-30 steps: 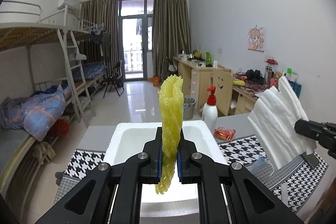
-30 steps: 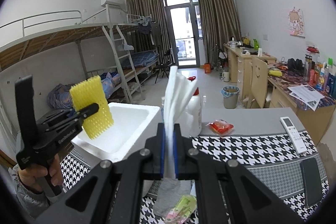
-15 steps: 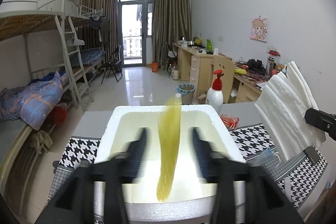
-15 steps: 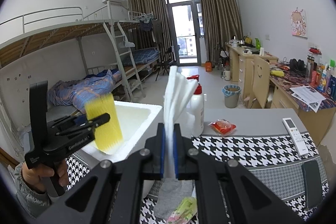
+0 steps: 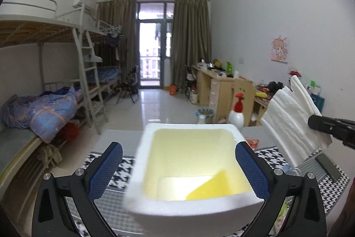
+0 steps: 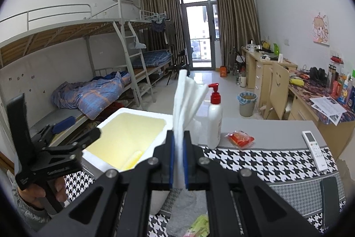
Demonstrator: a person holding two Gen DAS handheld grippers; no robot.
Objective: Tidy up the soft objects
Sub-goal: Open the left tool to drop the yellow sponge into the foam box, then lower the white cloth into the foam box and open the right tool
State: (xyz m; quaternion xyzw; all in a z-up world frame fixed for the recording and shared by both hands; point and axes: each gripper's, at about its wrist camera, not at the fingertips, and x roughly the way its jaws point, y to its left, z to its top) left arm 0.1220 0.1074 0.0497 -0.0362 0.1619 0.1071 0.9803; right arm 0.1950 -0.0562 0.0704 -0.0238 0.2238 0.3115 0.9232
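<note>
One foam box [image 5: 190,206], one yellow net [image 5: 210,188], one pump bottle [image 6: 214,123].

Pump bottle [image 6: 214,123], red packet [image 6: 240,138], remote [image 6: 314,150] on table [image 6: 273,128].

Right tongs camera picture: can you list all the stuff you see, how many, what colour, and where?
foam box: one, white, left on the table
yellow foam net: one, lying inside the box
white foam sheets: a few, clamped upright in the right tongs
pump bottle: one, white with red top, right of the box
snack packet: one, red, on the grey tabletop
remote: one, white, far right
checked mat: one, black-white
left tongs: open, above the box edge
right tongs: shut on the sheets
hand: one, gripping the left handle
</note>
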